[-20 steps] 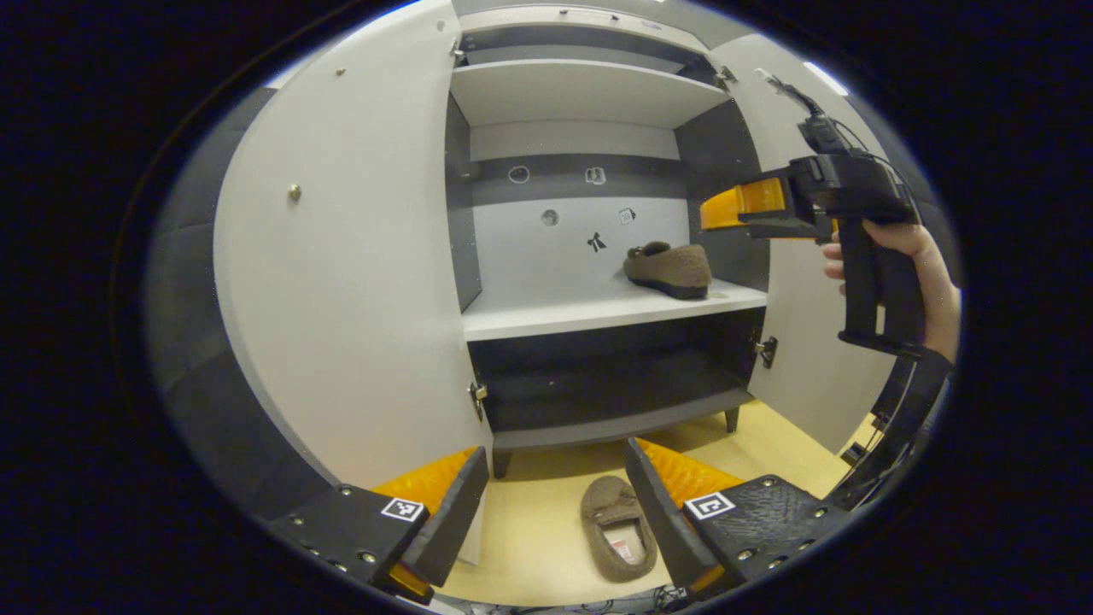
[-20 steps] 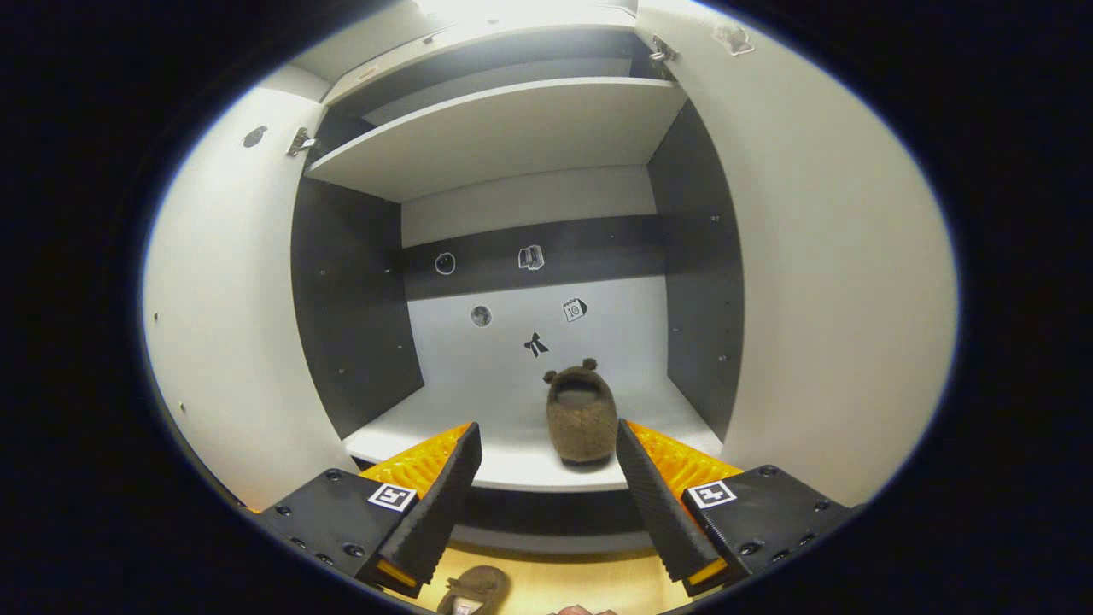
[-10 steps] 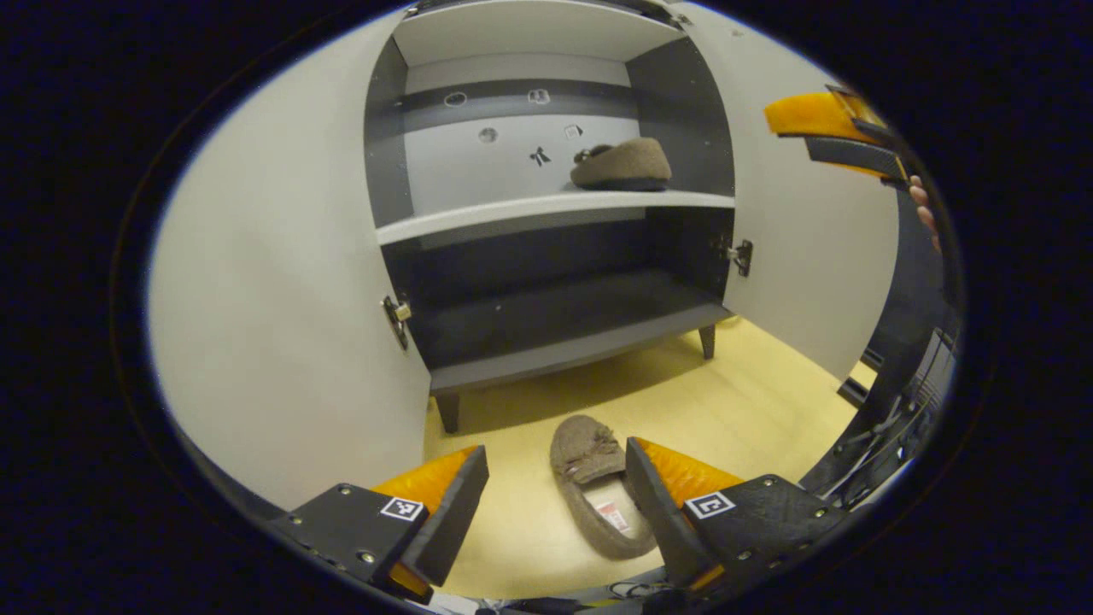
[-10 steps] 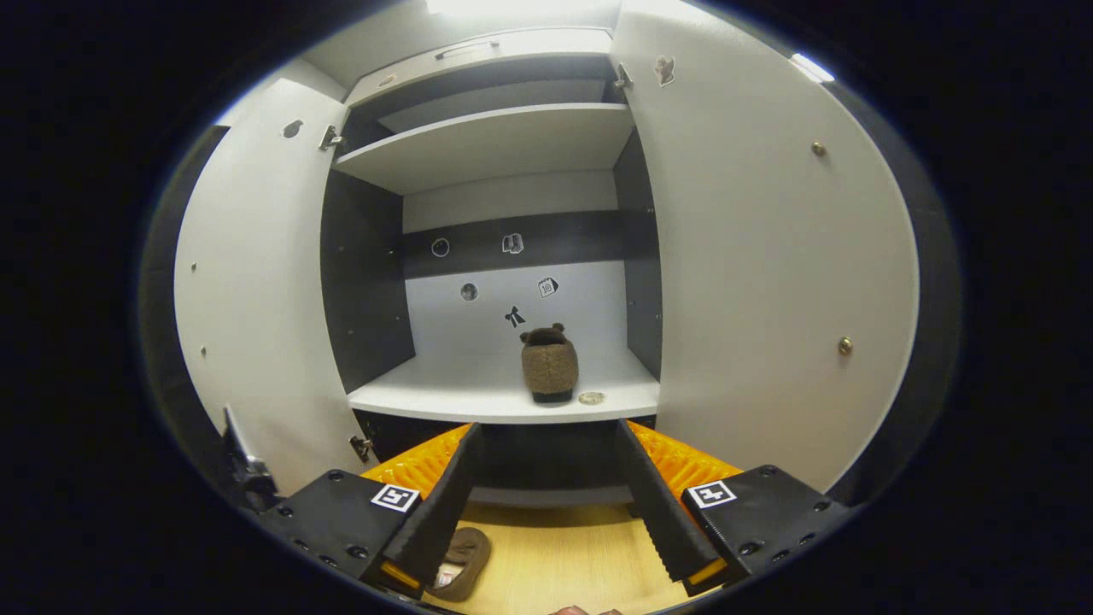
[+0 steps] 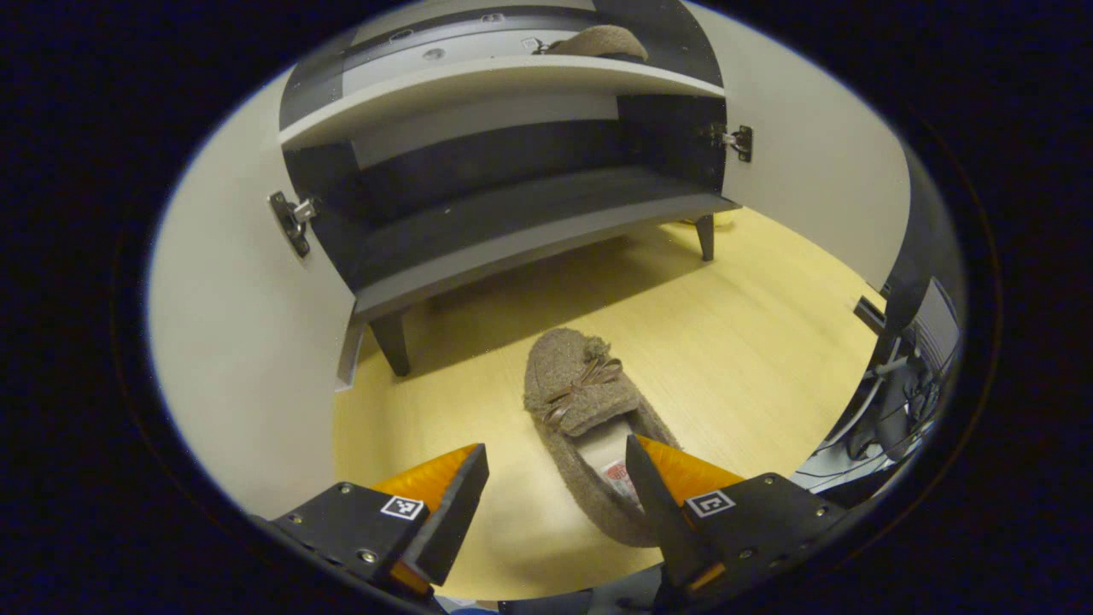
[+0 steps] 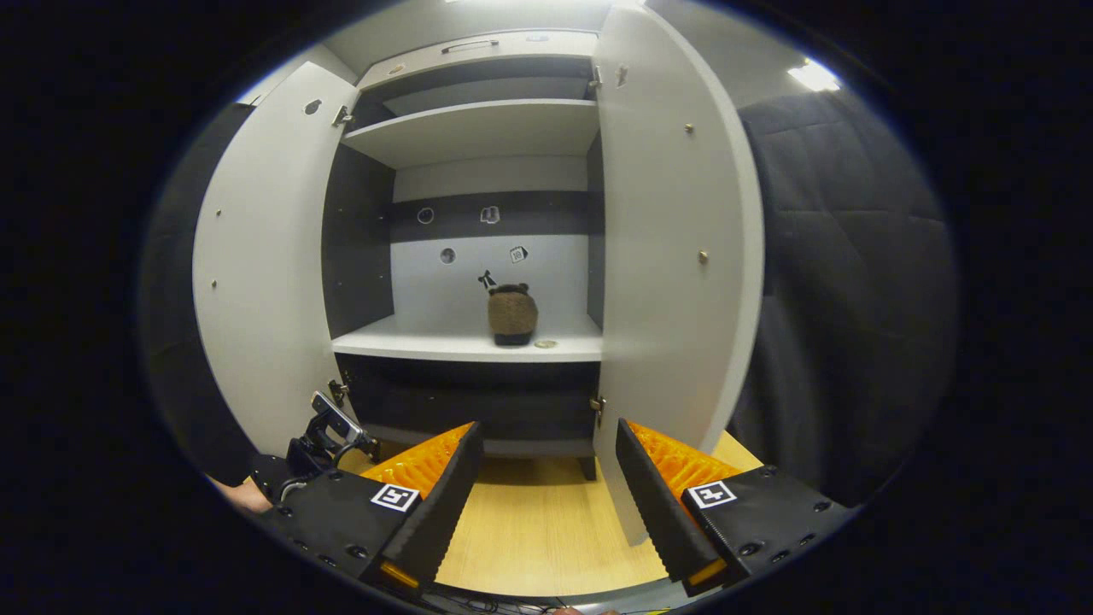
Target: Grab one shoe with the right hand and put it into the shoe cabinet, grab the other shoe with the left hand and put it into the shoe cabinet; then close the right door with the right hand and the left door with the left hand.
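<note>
In the left gripper view, we saw the left gripper (image 5: pixel 553 495) with its jaws wide apart and holding nothing, poised above the pale yellow wooden floor (image 5: pixel 751 342). A brown fuzzy slipper with a small bow (image 5: pixel 589 427) lay on that floor, its heel end beside the right-hand finger (image 5: pixel 653 500). Farther off stood the white-and-dark-grey shoe cabinet (image 5: pixel 529 235), doors open, with the second brown fuzzy slipper (image 5: pixel 598 41) on its white middle shelf (image 5: pixel 478 85).

In the right gripper view, we saw the right gripper (image 6: pixel 546 495) likewise wide-jawed and empty, facing the cabinet (image 6: pixel 367 248). That slipper (image 6: pixel 512 314) sat far back on the shelf (image 6: pixel 427 346), between the open left door (image 6: pixel 256 282) and open right door (image 6: pixel 666 256).
</note>
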`<state>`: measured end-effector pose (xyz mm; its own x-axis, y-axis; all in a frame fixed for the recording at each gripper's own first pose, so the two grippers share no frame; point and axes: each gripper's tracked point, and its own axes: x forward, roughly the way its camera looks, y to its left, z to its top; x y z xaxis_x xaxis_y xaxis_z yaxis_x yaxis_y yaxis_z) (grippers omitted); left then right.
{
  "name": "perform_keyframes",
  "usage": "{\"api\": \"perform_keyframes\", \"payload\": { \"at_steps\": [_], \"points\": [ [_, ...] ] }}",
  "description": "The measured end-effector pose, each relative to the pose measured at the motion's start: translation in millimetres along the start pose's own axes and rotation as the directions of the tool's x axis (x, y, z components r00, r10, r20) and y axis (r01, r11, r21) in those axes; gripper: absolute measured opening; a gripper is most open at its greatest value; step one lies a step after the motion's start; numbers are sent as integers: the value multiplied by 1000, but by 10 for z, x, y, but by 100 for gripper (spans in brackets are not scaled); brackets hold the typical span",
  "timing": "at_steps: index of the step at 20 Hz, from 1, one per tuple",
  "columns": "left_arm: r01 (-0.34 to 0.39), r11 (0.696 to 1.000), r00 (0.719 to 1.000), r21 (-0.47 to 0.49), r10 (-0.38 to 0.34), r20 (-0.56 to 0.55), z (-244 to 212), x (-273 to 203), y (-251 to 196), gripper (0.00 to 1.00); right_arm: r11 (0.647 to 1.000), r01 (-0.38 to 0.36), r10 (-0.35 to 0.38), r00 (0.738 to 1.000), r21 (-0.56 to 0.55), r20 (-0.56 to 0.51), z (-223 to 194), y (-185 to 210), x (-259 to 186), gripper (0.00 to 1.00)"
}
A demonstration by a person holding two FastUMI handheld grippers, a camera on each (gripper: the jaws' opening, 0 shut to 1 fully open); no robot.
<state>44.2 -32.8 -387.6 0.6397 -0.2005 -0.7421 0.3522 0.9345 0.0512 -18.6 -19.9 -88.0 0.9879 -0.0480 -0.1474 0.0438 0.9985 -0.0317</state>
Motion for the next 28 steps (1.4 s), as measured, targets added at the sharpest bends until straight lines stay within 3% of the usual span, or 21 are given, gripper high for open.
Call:
{"api": "perform_keyframes", "payload": {
  "at_steps": [3, 4, 7, 8, 12, 15, 16, 18, 19, 20, 23, 24, 28],
  "points": [
    [13, 1000, 998, -3, -13, -65, -149, 217, 4, 94, 996, 75, -73, 996, 45, -59, -182, -272, -204, 98],
    [-9, 1000, 997, 11, 9, -74, -161, 267, 57, 98, 993, 100, -95, 992, 56, -79, -247, -347, -284, 98],
    [21, 996, 995, -83, -30, -100, -168, 409, 51, 53, 987, 154, -147, 981, 51, -124, -325, -508, -445, 99],
    [35, 992, 994, -125, -48, -100, -163, 436, 56, 65, 984, 172, -165, 977, 45, -132, -330, -576, -502, 98],
    [72, 960, 991, -271, -99, -87, -164, 526, 3, 28, 971, 225, -213, 968, 83, -135, -248, -824, -716, 99],
    [79, 934, 990, -349, -116, -86, -247, 507, -4, 30, 945, 323, -314, 938, 41, -150, -236, -1190, -856, 98],
    [83, 931, 989, -354, -121, -87, -262, 526, -14, 36, 935, 354, -346, 927, 35, -145, -188, -1313, -886, 98],
    [56, 948, 990, -314, -93, -103, -249, 496, 53, 36, 916, 398, -389, 912, 52, -128, -89, -1516, -909, 99],
    [38, 945, 994, -325, -69, -85, -208, 575, 57, 30, 909, 411, -403, 908, 65, -114, -19, -1611, -896, 99],
    [32, 943, 990, -331, -75, -117, -195, 521, 18, 7, 903, 425, -417, 903, 71, -100, 19, -1702, -889, 99],
    [4, 949, 992, -317, -43, -118, -219, 523, 58, 7, 879, 471, -468, 882, 77, -55, 166, -2006, -858, 99],
    [0, 944, 991, -330, -44, -126, -168, 517, 31, 2, 874, 478, -477, 878, 87, -40, 207, -2096, -844, 99],
    [-56, 932, 988, -359, 0, -154, -124, 468, 103, 2, 869, 477, -478, 878, 130, -25, 293, -2413, -637, 98]
  ]
}}
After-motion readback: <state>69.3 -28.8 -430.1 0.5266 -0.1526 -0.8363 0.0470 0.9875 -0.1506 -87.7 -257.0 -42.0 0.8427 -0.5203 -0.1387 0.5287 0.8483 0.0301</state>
